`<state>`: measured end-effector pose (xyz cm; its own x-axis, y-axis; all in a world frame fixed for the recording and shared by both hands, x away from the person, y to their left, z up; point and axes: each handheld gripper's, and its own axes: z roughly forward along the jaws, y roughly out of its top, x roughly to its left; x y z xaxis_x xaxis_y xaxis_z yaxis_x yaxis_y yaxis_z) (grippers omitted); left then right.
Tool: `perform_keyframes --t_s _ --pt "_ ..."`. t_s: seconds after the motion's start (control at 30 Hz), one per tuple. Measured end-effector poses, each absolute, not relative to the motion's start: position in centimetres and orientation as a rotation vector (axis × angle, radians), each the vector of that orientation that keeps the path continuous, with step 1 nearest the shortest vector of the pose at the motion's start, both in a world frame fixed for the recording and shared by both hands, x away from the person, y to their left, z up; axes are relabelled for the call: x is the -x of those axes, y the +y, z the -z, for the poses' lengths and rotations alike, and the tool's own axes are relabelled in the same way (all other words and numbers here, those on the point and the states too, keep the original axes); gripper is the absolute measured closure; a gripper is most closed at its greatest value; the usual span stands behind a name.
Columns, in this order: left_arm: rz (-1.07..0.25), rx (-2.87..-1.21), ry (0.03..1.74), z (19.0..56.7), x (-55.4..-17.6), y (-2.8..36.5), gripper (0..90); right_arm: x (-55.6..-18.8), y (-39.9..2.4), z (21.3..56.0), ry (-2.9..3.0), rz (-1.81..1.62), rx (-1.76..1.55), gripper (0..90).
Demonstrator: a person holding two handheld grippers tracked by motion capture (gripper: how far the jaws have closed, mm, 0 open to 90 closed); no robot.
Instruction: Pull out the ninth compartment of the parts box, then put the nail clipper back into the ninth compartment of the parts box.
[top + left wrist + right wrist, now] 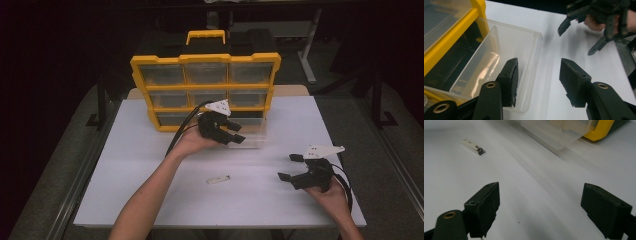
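A yellow organiser (205, 87) with clear drawers stands at the back of the white table (150, 165). Its bottom right drawer (254, 139) is pulled out and looks empty. My left gripper (239, 133) hovers at that drawer's front, open. In the left gripper view the left gripper (539, 65) has one jaw over the drawer (506, 50) and one over the table, and the pads press on nothing. My right gripper (286, 167) rests open near the front right, its jaws wide over bare table in its own view (540, 187). A small nail clipper (219, 179) lies between the hands.
The nail clipper (473, 146) lies flat at the upper left of the right gripper view, with the drawer corner (556, 132) and yellow frame (600, 130) beyond. The right gripper (576, 42) shows far off in the left gripper view. Dark floor surrounds the table.
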<state>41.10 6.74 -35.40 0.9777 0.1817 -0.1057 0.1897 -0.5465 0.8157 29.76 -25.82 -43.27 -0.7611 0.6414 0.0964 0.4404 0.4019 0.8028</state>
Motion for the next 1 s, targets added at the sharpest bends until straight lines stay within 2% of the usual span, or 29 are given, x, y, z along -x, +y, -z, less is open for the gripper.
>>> perform_keyframes --t_s 0.27,0.67,1.0 --pt "-0.055 -2.14 0.28 34.3 -39.2 9.2 36.9 -29.8 -25.8 43.5 2.437 -1.259 -0.965 14.6" --pt "-0.16 -2.146 0.377 34.5 -36.3 13.5 30.8 -30.3 -25.5 43.8 2.429 -1.244 -1.001 14.6" --pt "-0.187 -2.133 0.412 35.1 -34.7 15.7 30.3 -30.1 -25.7 44.0 2.429 -1.23 -1.03 14.6"
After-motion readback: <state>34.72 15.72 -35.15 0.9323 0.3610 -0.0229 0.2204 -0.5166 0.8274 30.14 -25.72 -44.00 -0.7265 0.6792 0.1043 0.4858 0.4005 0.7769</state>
